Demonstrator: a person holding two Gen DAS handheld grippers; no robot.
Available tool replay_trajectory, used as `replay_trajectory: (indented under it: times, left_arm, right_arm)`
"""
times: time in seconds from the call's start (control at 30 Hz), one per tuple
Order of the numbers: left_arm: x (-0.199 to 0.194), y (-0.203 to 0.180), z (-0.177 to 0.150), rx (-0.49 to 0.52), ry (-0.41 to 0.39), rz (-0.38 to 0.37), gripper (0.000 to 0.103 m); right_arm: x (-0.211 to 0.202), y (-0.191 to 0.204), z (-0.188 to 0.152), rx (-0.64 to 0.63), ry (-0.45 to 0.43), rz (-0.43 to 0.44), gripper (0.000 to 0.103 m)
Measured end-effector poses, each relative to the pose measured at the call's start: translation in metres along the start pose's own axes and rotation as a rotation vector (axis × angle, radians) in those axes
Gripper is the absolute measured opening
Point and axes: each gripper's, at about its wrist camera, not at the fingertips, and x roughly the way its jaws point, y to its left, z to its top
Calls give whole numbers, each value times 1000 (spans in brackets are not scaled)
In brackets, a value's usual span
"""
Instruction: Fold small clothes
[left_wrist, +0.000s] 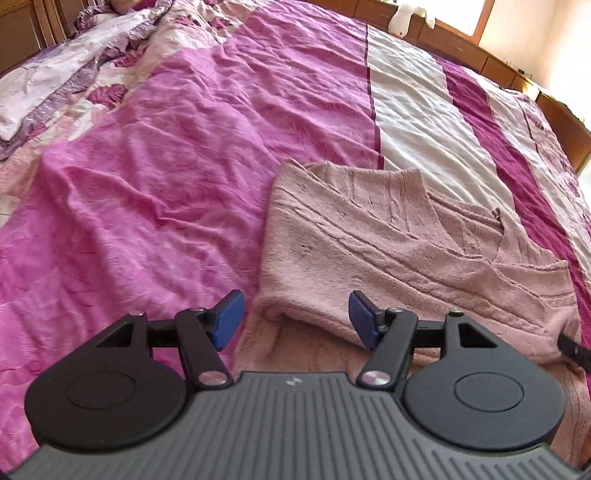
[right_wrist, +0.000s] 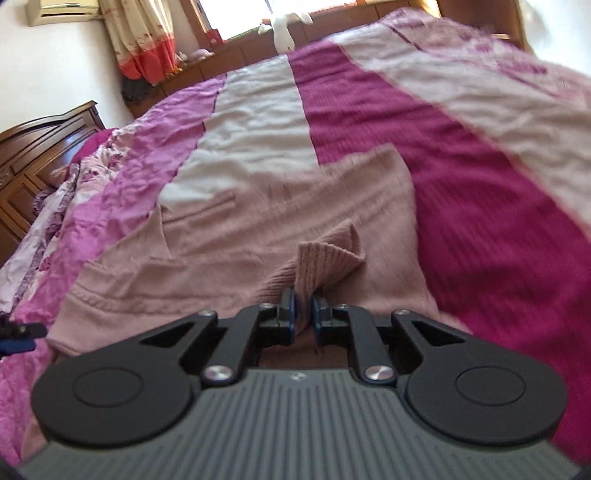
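A crumpled bedspread (left_wrist: 147, 192) of thin, wrinkled cloth covers the bed in broad stripes: bright pink at the left, then cream, then deep magenta. At its far left edge lies a bunched floral quilt (left_wrist: 55, 85) in lilac and white. Right of the pink stripe, a dusty-pink knitted sweater (left_wrist: 388, 240) lies flat across the cream and magenta bands, its surface fuzzy with raised cable ribs and a V-shaped neckline.

The left gripper (left_wrist: 297, 319) hovers over the sweater's near edge, its blue-padded fingers (left_wrist: 229, 317) spread wide with nothing between them.

In the right wrist view, the right gripper (right_wrist: 303, 314) is clamped on a ribbed cuff (right_wrist: 327, 258) of the sweater (right_wrist: 229, 240), which stands up in a peaked fold. A white plush toy (right_wrist: 282, 31) sits on the wooden ledge beyond.
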Motion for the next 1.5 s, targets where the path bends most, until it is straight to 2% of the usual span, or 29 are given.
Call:
replay_trajectory:
  times: [0.17, 0.23, 0.3, 0.33, 0.53, 0.77, 0.93, 1.13, 1.23, 1.33, 1.37, 1.4, 1.5]
  left_arm:
    - [16, -11, 2, 34, 11, 0, 70]
    - [20, -17, 2, 63, 9, 20, 70]
    - [22, -20, 3, 79, 10, 36, 70]
    - [22, -21, 4, 83, 9, 39, 70]
    - [10, -21, 8, 77, -14, 20, 70]
    - [-2, -25, 20, 98, -60, 8, 70]
    - [14, -29, 26, 80, -63, 26, 70]
    - [43, -29, 33, 35, -33, 12, 70]
    - [54, -32, 36, 25, -41, 8, 70]
    - [63, -33, 36, 17, -64, 0, 70]
    - [66, -34, 36, 22, -71, -3, 72]
    - [71, -36, 35, 37, -79, -5, 76]
    - [85, -38, 33, 61, -105, 23, 77]
  right_arm:
    - [-12, -3, -3, 5, -3, 7, 26]
    - [-18, -4, -2, 0, 2, 19, 34]
    - [-26, -2, -2, -14, 0, 26, 51]
    - [-31, -1, -3, -28, -4, 30, 53]
    - [-51, 4, 7, -95, -15, 54, 53]
    - [-57, -2, 30, -66, -69, 59, 53]
    - [-40, -8, 49, -47, -75, 29, 53]
    - [2, -12, 59, -64, 15, 19, 53]
    - [21, -11, 57, -76, 82, 19, 52]
    - [29, -8, 51, -87, 136, 29, 26]
    - [30, -6, 50, -93, 144, 38, 14]
    - [30, -3, 50, -96, 152, 51, 11]
    - [20, 13, 64, -146, 114, 72, 10]
